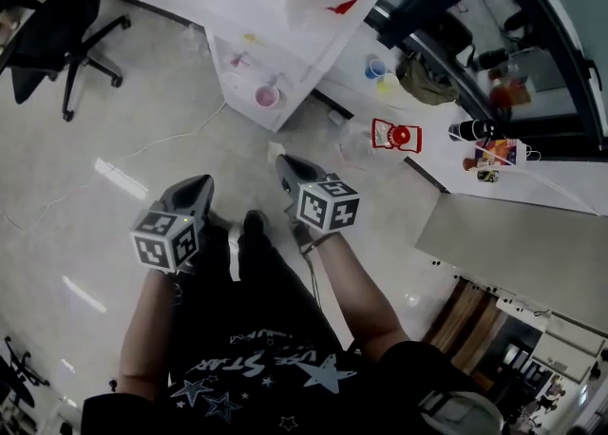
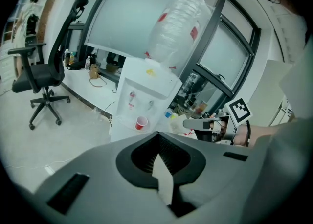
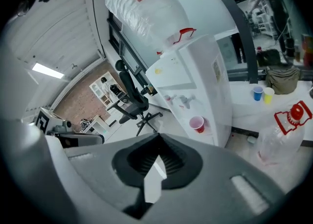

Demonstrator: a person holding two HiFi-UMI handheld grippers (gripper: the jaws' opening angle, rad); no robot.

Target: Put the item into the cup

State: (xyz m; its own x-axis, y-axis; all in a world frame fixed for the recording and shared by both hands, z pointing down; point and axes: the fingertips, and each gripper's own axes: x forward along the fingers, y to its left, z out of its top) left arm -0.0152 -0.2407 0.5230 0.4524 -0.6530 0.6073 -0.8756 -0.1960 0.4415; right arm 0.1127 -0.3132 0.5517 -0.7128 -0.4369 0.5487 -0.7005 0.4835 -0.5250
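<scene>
A red cup (image 1: 268, 96) stands in the tray of a white water dispenser (image 1: 304, 44); it also shows in the left gripper view (image 2: 142, 123) and the right gripper view (image 3: 197, 123). A blue cup (image 1: 376, 68) and a yellow cup (image 1: 388, 85) sit on the counter beside it. I cannot tell which thing is the item. My left gripper (image 1: 198, 188) and right gripper (image 1: 289, 169) hang side by side over the floor, well short of the dispenser. Both are shut, tips touching, on nothing (image 2: 157, 133) (image 3: 157, 135).
An empty water bottle with a red handle (image 1: 391, 136) lies on the floor right of the dispenser. A black office chair (image 1: 57, 25) stands at the far left. A white counter (image 1: 513, 181) runs along the right. A cable trails across the floor.
</scene>
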